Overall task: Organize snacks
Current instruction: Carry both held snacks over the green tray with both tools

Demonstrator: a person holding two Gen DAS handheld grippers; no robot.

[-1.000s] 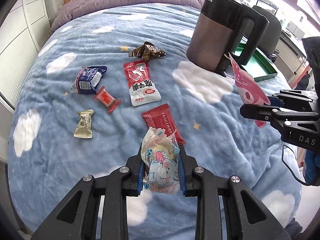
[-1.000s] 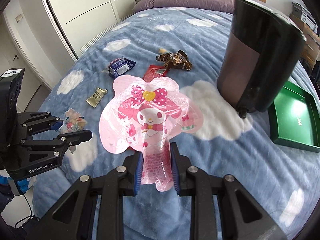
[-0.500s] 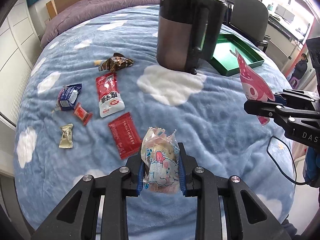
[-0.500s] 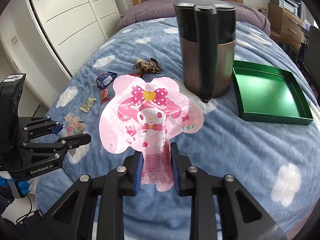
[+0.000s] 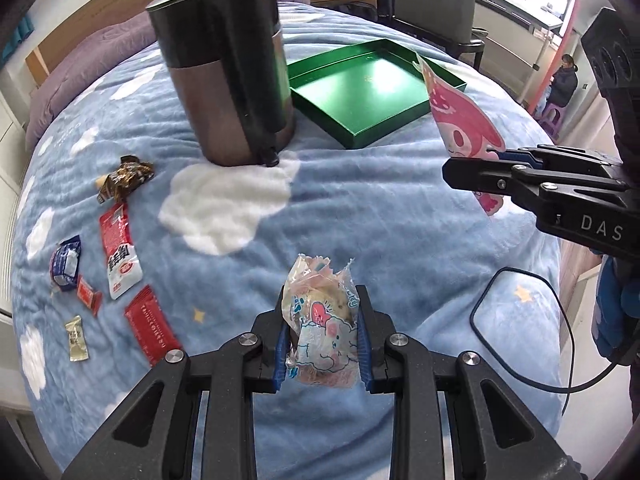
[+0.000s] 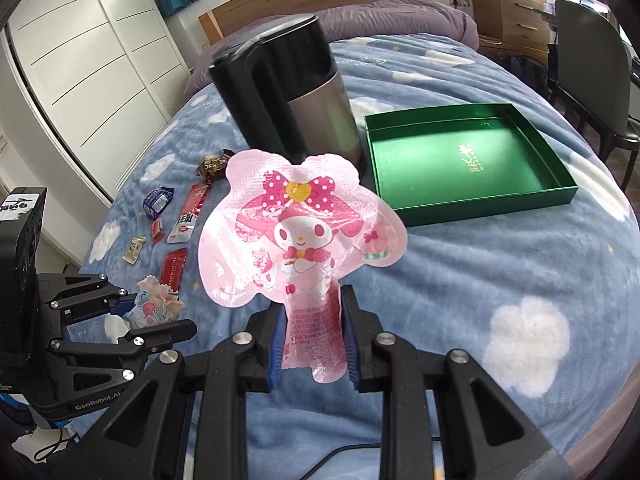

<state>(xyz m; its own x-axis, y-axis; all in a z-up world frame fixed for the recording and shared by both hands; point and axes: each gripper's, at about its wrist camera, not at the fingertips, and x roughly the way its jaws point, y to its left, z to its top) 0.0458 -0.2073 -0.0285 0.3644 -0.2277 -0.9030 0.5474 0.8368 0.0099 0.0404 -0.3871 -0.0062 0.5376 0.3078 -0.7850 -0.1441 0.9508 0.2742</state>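
My left gripper (image 5: 322,344) is shut on a small clear snack bag with a pastel cartoon print (image 5: 320,332), held above the blue cloud blanket. My right gripper (image 6: 312,340) is shut on the tail of a pink cartoon-rabbit snack pouch (image 6: 298,236), held upright. The same pouch (image 5: 466,128) shows edge-on in the left wrist view, in front of the green tray (image 5: 340,124). That tray (image 6: 480,208) lies beyond the pouch to the right. Several loose snacks lie at the left: a brown wrapper (image 5: 126,176), a red-and-white packet (image 5: 118,252) and a red packet (image 5: 152,330).
A tall dark kettle (image 5: 228,92) stands on the blanket beside the tray's left edge. A black cable (image 5: 516,320) loops over the bed's right side. A chair (image 6: 592,64) and desk stand past the bed at right, white wardrobes (image 6: 80,60) at left.
Both grippers have swung to the right across the bed with their snacks still held. The green tray has come into fuller view ahead, and the loose snacks have slid to the left.
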